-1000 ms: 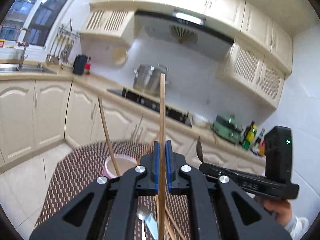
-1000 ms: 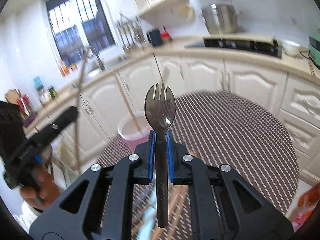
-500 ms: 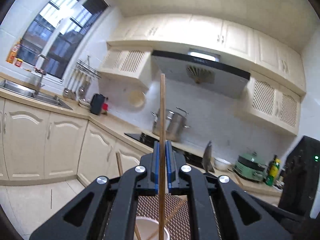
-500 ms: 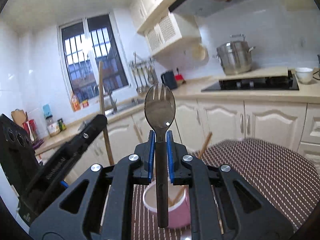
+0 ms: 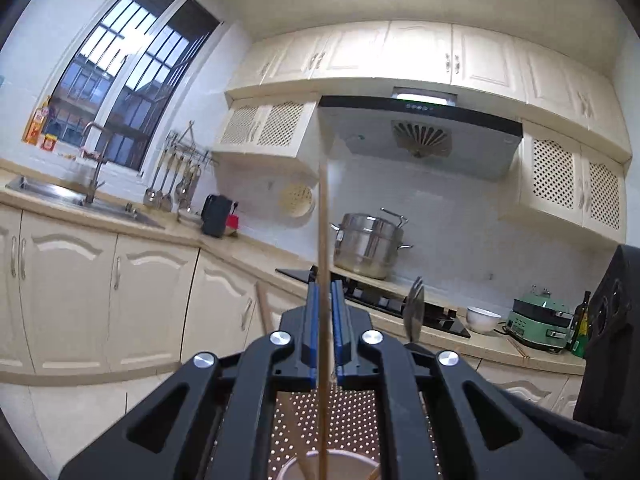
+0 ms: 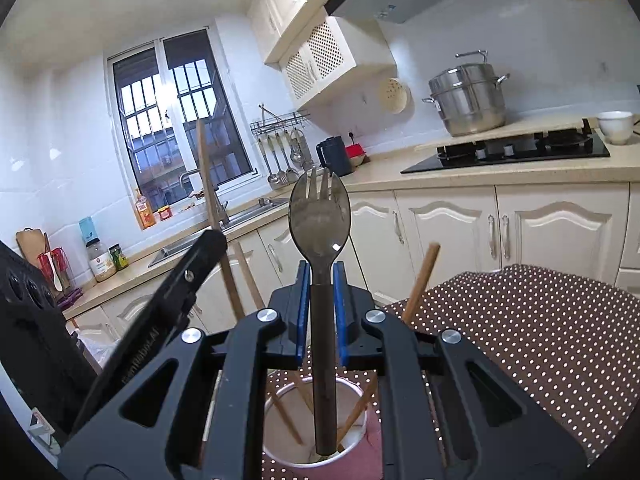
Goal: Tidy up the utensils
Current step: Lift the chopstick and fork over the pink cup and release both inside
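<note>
My left gripper [image 5: 323, 308] is shut on a thin wooden chopstick [image 5: 322, 220] that stands upright; its lower end hangs over the pink cup's white rim [image 5: 332, 458]. My right gripper [image 6: 320, 292] is shut on a dark grey spork [image 6: 320, 216], head up, with its handle end reaching down into the pink cup [image 6: 280, 432]. Several wooden chopsticks [image 6: 418, 284] lean inside that cup. In the right wrist view the left gripper [image 6: 212, 240] comes in from the left with its chopstick [image 6: 208, 184]. The spork [image 5: 414, 312] shows edge-on in the left wrist view.
The cup stands on a table with a brown dotted cloth [image 6: 528, 344]. Behind are cream cabinets, a sink [image 5: 76, 200], a black hob [image 6: 508, 152] with a steel pot [image 6: 468, 100], a white bowl [image 6: 616, 126] and hanging ladles [image 6: 282, 156].
Both grippers have swung up from pointing down at the table to nearly level and have moved in over the cup. The spork handle now reaches into the cup.
</note>
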Motion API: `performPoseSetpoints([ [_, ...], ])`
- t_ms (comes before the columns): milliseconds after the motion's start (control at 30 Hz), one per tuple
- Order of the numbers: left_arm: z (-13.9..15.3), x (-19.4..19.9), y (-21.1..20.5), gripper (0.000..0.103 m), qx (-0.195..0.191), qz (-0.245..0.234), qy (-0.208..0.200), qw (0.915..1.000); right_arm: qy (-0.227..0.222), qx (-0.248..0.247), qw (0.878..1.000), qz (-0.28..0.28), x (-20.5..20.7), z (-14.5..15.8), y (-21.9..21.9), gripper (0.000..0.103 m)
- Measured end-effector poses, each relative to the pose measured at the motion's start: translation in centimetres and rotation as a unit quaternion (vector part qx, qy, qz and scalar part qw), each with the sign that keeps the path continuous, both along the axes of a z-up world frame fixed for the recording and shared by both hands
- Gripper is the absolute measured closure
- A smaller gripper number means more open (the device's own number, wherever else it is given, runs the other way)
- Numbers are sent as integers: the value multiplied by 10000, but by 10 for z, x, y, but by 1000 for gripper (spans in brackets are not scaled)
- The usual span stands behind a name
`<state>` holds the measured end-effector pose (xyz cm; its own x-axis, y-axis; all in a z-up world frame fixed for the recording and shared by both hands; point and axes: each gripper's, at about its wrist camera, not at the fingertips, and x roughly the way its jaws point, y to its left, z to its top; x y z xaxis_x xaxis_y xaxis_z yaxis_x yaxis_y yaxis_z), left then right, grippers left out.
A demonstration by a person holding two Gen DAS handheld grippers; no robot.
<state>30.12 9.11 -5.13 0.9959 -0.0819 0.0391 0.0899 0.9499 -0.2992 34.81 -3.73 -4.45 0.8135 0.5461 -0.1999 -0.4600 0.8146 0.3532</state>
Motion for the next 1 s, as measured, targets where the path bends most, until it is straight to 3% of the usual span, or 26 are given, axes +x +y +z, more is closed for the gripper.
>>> performPoseSetpoints([
  [500,-20,-28,12,96,36,-169,593,9981,180,-261,9995,14,-24,-16,0,91],
  [567,-20,-30,11,90,120,-113,725,9972,222,-303,9993,-6,-28,-19,-1,91],
  [633,-20,-34,11,69,224,-8,875,9959,269,-343,9990,-8,-31,-20,-2,91],
  [933,-22,-49,7,60,636,116,1416,9878,539,-563,9969,-70,-45,-28,0,90],
  [1000,-22,-54,8,58,680,180,1529,9857,621,-552,9965,-97,-47,-27,-3,73],
])
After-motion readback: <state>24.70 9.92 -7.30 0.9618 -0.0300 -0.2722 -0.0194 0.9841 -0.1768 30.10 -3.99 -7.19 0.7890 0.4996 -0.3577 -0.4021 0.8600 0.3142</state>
